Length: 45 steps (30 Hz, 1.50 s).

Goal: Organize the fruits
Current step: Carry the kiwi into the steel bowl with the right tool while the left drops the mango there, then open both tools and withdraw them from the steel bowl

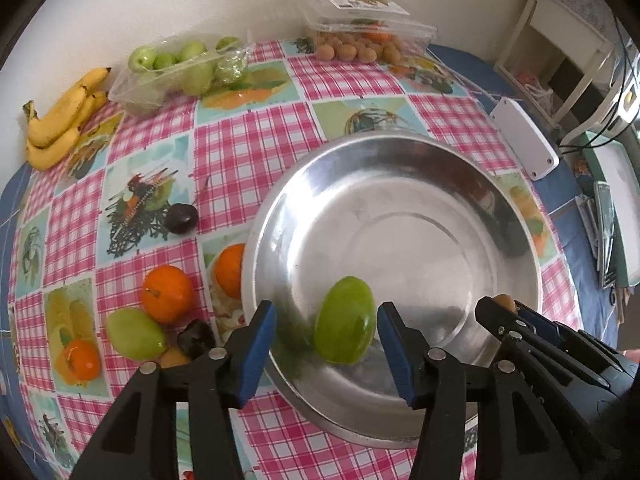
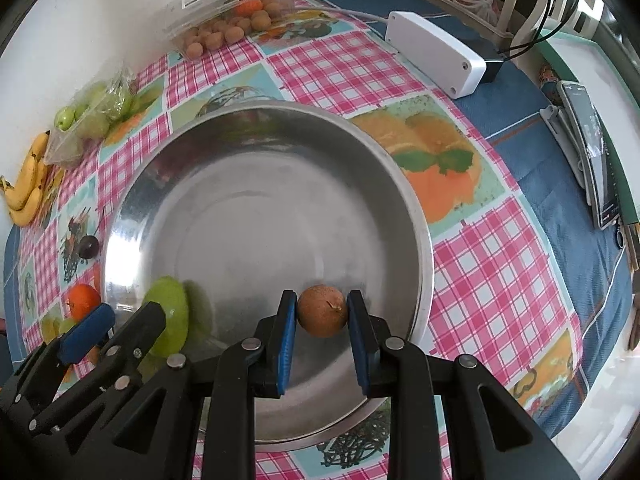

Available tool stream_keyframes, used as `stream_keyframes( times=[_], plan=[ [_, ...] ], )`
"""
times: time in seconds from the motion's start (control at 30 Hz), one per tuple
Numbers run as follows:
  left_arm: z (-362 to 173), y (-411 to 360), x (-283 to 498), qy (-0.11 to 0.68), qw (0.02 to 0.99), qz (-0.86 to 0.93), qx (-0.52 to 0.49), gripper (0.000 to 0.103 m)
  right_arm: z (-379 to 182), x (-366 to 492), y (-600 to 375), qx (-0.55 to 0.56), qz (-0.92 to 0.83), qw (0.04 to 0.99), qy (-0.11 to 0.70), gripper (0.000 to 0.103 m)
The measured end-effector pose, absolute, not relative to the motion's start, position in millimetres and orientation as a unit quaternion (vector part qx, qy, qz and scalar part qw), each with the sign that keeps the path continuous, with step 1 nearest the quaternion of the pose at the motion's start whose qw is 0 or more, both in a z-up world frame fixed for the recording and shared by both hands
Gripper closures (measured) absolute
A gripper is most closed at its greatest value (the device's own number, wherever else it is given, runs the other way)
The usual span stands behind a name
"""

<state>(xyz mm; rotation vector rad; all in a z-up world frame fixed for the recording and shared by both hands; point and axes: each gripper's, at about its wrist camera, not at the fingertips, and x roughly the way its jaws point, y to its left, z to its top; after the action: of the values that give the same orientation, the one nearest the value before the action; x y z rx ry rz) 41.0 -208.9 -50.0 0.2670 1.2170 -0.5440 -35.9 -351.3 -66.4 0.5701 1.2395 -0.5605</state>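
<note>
A large steel bowl (image 1: 400, 184) stands on the checked tablecloth. A green mango (image 1: 345, 331) lies inside it near the front wall. My left gripper (image 1: 326, 338) is open, with its blue pads apart on either side of the mango and not touching it. My right gripper (image 2: 322, 316) is shut on a small round brown fruit (image 2: 322, 310) and holds it over the bowl's (image 2: 260, 128) near side. The mango also shows in the right wrist view (image 2: 170, 314). Left of the bowl lie two oranges (image 1: 168, 294), another green mango (image 1: 135, 333) and dark plums (image 1: 182, 219).
Bananas (image 1: 60, 120) and a clear tray of green apples (image 1: 168, 72) sit at the far left by the wall. A clear box of small brown fruits (image 1: 360, 40) stands at the back. A white plastic box (image 2: 434, 52) lies right of the bowl.
</note>
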Motion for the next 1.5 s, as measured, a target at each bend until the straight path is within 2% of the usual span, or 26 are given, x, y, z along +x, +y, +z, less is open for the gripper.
stream_keyframes(
  times=[0.23,0.57,0.73,0.8,0.83,0.87,1.0,1.17,1.3,1.43,1.5],
  plan=[
    [-36,-192,45,0.549,0.791,-0.24,0.124,0.035,-54,-38,-354,0.258,-0.271,0.747,0.55,0.075],
    [-40,-136,63,0.565,0.798,-0.186,0.097,0.031,-48,-31,-339,0.25,-0.245,0.756,0.553,0.075],
    [-50,-102,70,0.575,0.801,-0.149,0.072,0.019,-42,-26,-323,0.239,-0.22,0.768,0.553,0.075],
    [-55,-90,74,0.583,0.8,-0.126,0.066,0.012,-43,-23,-319,0.24,-0.212,0.77,0.552,0.064],
    [-56,-85,75,0.585,0.8,-0.119,0.063,0.006,-44,-21,-318,0.239,-0.213,0.769,0.554,0.05],
    [-56,-81,76,0.585,0.801,-0.113,0.059,0.002,-45,-20,-317,0.236,-0.214,0.768,0.556,0.042],
    [-50,-71,76,0.57,0.814,-0.102,0.053,0.0,-51,-18,-314,0.225,-0.218,0.764,0.564,0.039],
    [-50,-69,77,0.569,0.815,-0.102,0.048,0.0,-53,-19,-312,0.214,-0.221,0.763,0.568,0.024],
    [-48,-66,76,0.568,0.815,-0.102,0.042,0.0,-54,-19,-311,0.207,-0.221,0.763,0.571,0.021],
    [-48,-65,76,0.568,0.816,-0.102,0.039,0.0,-56,-18,-307,0.199,-0.22,0.765,0.572,0.007],
    [-48,-65,76,0.569,0.815,-0.103,0.039,0.0,-55,-17,-306,0.193,-0.214,0.77,0.569,0.005]
  ],
)
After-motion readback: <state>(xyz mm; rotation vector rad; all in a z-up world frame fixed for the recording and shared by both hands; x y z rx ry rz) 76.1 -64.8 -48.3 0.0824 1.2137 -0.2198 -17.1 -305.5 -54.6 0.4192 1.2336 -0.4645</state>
